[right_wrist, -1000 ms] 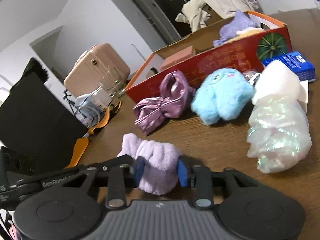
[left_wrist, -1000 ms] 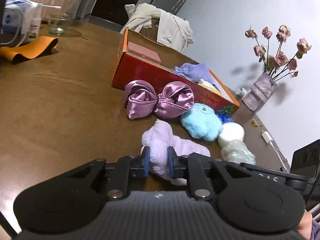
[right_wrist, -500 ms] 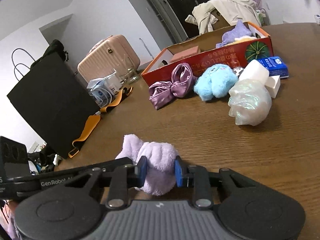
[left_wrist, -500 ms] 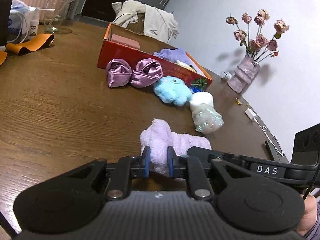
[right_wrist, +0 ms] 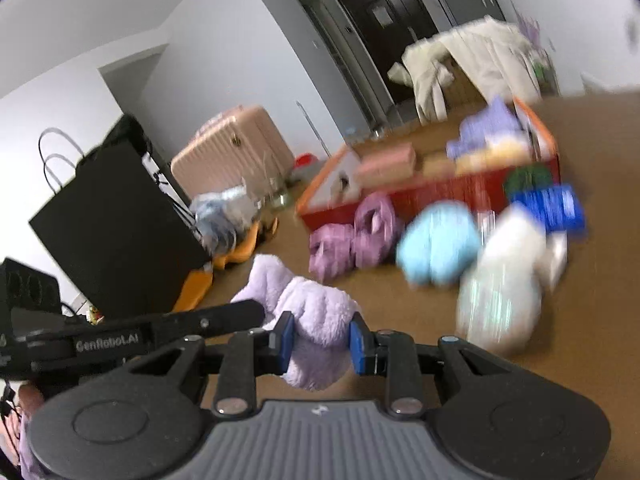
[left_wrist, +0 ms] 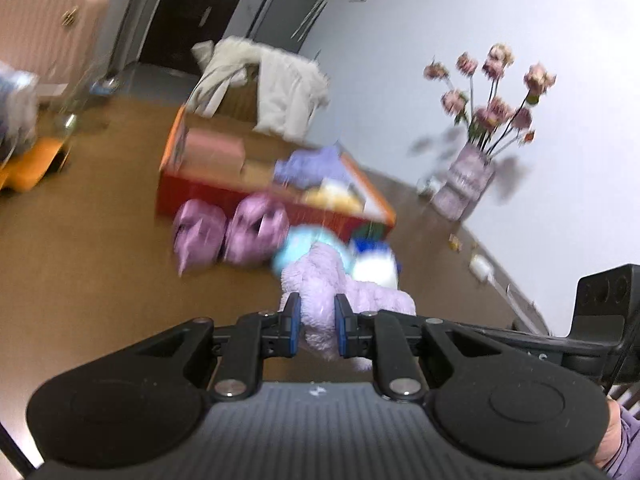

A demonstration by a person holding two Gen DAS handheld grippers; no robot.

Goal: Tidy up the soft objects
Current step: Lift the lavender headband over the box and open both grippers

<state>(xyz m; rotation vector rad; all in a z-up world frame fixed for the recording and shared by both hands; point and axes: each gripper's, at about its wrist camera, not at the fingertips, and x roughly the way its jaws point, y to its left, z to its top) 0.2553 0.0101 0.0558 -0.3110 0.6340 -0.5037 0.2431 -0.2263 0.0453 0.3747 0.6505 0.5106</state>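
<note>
Lilac fluffy plush cloth [left_wrist: 320, 280] hangs above the counter [left_wrist: 80, 272], pinched by both my left claw [left_wrist: 316, 320] and right claw [right_wrist: 322, 340]; uneven pulling could tear it free.

Lilac plush towel [left_wrist: 320, 280]: fluffy, bunched, pinched at two ends, off the desk.
Satin bow [right_wrist: 352, 234]: mauve, before red box [right_wrist: 432, 196].
Blue plush [right_wrist: 438, 242]: beside bow.

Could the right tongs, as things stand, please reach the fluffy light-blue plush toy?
Probably not yet: the right tongs are shut on the lilac fuzzy cloth, which the left tongs also grip. The fluffy light-blue plush toy lies unobstructed ahead.
</note>
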